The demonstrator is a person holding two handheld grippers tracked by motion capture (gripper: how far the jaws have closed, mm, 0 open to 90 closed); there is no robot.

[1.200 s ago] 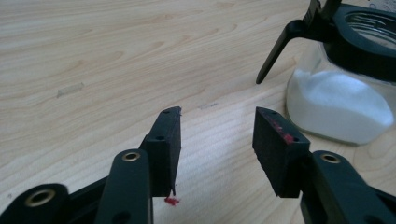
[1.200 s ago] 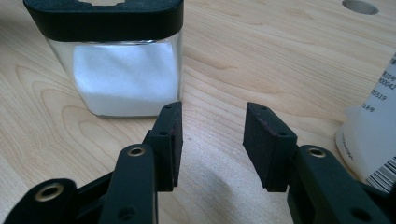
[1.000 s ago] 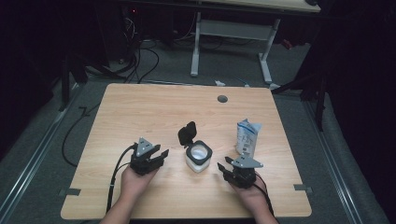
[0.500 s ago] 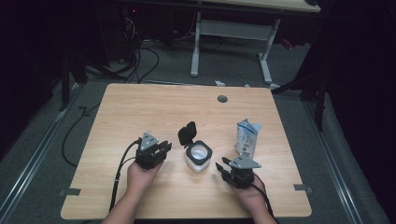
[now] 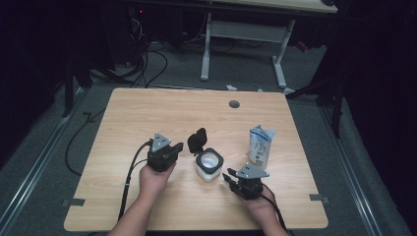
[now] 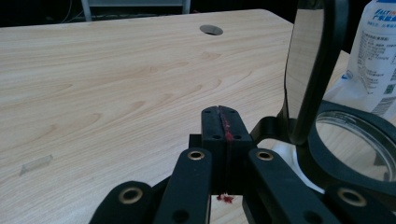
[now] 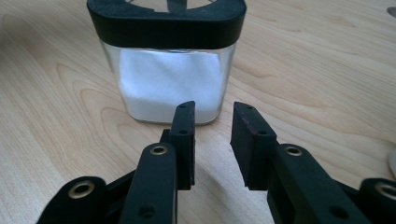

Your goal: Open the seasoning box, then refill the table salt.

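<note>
A square glass jar (image 5: 209, 166) with a black rim holds white powder at the table's middle; its hinged black lid (image 5: 197, 140) stands open. My left gripper (image 5: 178, 146) lies just left of the lid. Its jaws have just been closing and now meet with nothing between them, as the left gripper (image 6: 221, 112) shows beside the lid (image 6: 308, 70). My right gripper (image 5: 227, 176) points at the jar from the front right. Its jaws have been closing; the right gripper (image 7: 212, 109) stands partly open and empty, a little short of the jar (image 7: 168, 60).
A white pouch with blue print (image 5: 259, 146) stands to the right of the jar, and the pouch (image 6: 378, 56) rises behind the lid. The wooden table (image 5: 147, 113) has a round cable hole (image 5: 234, 103) near its far edge. Desk legs and cables lie beyond.
My left gripper has moved right towards the jar's lid and its jaws have gone from apart to closed. The right gripper's jaws have narrowed; that hand has stayed in place.
</note>
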